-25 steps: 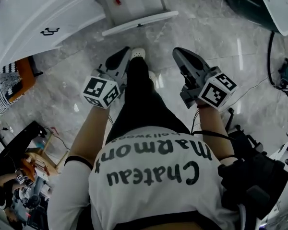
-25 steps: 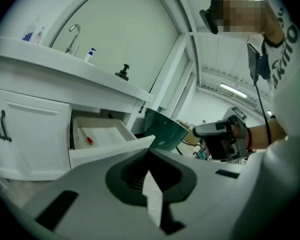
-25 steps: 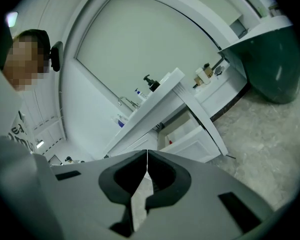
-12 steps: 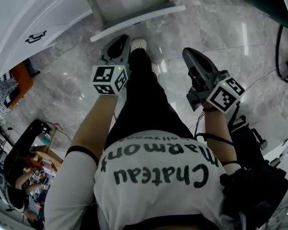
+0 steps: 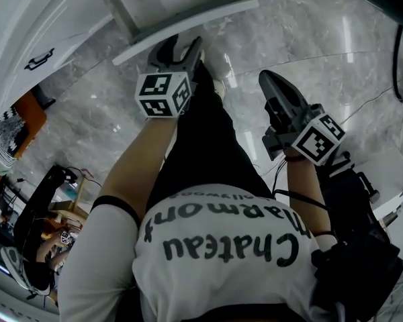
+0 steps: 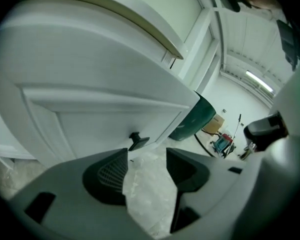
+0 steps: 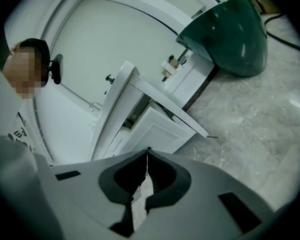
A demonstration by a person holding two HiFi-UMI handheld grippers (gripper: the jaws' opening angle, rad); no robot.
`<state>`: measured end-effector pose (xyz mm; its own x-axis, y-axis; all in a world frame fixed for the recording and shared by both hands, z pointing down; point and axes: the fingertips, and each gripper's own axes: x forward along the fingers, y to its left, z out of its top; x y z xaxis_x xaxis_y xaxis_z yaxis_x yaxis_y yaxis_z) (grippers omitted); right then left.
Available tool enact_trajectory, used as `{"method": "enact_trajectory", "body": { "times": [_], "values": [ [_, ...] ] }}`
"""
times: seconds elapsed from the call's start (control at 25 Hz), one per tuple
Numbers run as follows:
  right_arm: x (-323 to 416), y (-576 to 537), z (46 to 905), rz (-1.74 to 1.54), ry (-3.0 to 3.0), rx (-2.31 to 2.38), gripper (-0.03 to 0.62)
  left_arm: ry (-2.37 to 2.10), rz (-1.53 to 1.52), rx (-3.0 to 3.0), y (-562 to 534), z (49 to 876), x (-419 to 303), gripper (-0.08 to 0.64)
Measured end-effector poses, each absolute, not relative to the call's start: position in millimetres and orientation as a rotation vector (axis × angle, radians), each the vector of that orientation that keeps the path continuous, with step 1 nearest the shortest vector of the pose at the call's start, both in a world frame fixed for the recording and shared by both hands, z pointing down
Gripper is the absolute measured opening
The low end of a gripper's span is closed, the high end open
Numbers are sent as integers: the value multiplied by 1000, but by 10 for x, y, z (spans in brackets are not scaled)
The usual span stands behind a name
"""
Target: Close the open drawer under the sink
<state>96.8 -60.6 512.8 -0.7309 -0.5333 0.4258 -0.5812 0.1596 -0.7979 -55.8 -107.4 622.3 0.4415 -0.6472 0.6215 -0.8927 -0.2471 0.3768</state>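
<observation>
Left claw, jaws opening on nothing, hovers before the white panelled drawer front just ahead. Approach step, I judge; next, press it shut. Right claw is closed, empty.

Glossy grey marble floor; white cabinets; perhaps a green tub.

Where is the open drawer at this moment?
In the head view the drawer is at the top edge, left of centre, beside the white cabinet and above the marble floor.
</observation>
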Motion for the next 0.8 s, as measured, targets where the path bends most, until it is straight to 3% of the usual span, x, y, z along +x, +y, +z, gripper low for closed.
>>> {"method": "enact_trajectory", "body": {
  "times": [0.28, 0.44, 0.8],
  "values": [
    [1074, -573, 5207, 1694, -2333, 1184, 12, -1327, 566, 2030, -1194, 6285, -567, 212],
    [1073, -548, 5265, 1718, -2318, 1185, 12, -1370, 551, 2001, -1258, 6289, -650, 123],
    [1133, -600, 5280, 1732, -2318, 1220, 12, -1353, 563, 2028, -1247, 6310, -673, 114]
  ]
}}
